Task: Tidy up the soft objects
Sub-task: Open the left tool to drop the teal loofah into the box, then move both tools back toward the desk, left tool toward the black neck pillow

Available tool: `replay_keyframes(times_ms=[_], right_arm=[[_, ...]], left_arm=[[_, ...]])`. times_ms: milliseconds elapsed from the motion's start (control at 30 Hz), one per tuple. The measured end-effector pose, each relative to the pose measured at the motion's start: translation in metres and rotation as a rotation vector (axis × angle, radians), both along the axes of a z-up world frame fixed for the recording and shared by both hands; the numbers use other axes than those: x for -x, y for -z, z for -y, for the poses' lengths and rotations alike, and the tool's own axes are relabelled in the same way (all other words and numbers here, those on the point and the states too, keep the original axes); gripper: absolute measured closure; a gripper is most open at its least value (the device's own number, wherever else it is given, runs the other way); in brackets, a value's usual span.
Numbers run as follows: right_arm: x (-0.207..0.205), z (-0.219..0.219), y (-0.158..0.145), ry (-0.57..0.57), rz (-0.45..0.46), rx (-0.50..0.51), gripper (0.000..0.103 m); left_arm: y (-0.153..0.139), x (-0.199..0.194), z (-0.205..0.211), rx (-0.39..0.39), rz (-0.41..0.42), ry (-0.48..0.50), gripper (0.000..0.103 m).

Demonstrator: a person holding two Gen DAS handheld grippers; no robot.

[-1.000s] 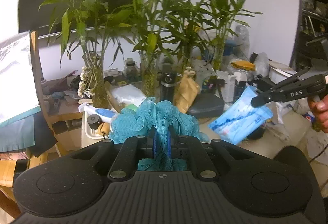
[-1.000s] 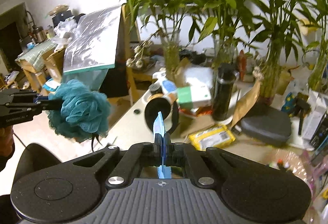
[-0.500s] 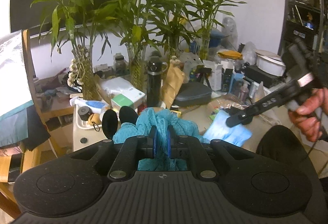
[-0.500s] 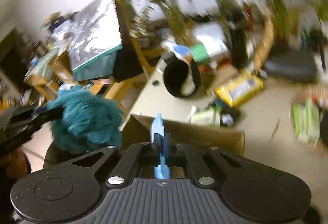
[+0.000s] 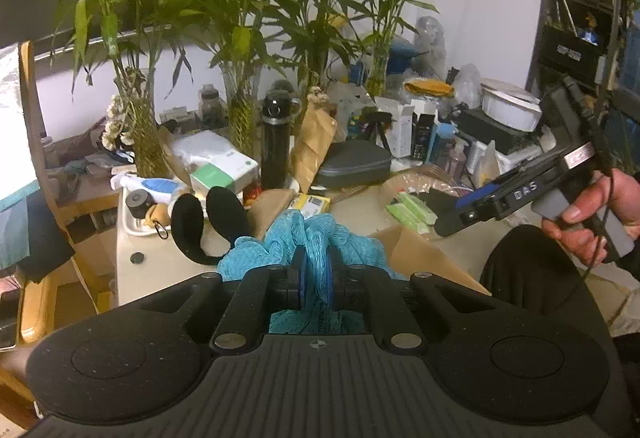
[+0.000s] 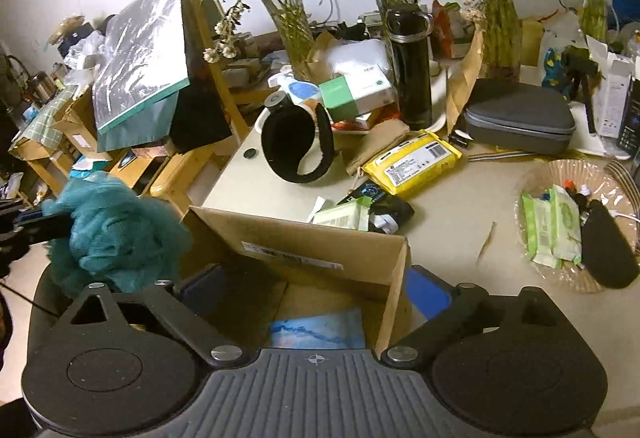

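R tongs opening wide over the open brown cardboard box, nothing between jaws; flat light-blue soft packet lies free on box floor at 6 o'clock in R view, so item 1 looks done. L tongs clamped narrow on the teal mesh bath pouf, held at 9 o'clock of box in R view, just outside its left wall; not in yet. Prob still to go: black fuzzy earmuffs at 12 o'clock, yellow wipes pack at 1 o'clock, maybe more. Beige bench crowded at back w/ plant vases, black flask; box flap upright, mouth open; room above box free once R tongs clear.
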State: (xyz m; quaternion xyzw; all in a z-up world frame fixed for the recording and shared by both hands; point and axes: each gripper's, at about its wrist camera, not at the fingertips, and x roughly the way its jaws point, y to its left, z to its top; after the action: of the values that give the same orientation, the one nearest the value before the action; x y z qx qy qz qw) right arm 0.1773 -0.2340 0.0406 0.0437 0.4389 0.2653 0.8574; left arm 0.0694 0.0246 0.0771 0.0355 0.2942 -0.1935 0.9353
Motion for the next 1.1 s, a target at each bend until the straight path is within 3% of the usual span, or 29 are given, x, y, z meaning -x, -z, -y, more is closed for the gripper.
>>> replay_keyframes(times_ms=[133,200,267,333,1100], right_arm=[[0.006,-0.002,-0.005,-0.027,0.035,0.015,0.003],[0.008,-0.004,-0.007,-0.034,0.051,0.028,0.001],[0.009,-0.004,-0.008,-0.044,0.059,0.035,0.000],[0.011,-0.004,-0.008,-0.056,0.062,0.037,0.000],[0.007,-0.013,0.004,-0.063,0.050,0.072,0.000]], left_arm=[[0.010,-0.005,0.007,-0.009,-0.022,0.047,0.090],[0.018,-0.008,0.010,-0.036,-0.029,0.047,0.076],[0.023,-0.008,0.009,-0.036,-0.014,0.023,0.053],[0.024,-0.008,0.006,-0.020,-0.017,0.020,0.049],[0.027,-0.017,-0.024,-0.020,-0.062,-0.108,0.048]])
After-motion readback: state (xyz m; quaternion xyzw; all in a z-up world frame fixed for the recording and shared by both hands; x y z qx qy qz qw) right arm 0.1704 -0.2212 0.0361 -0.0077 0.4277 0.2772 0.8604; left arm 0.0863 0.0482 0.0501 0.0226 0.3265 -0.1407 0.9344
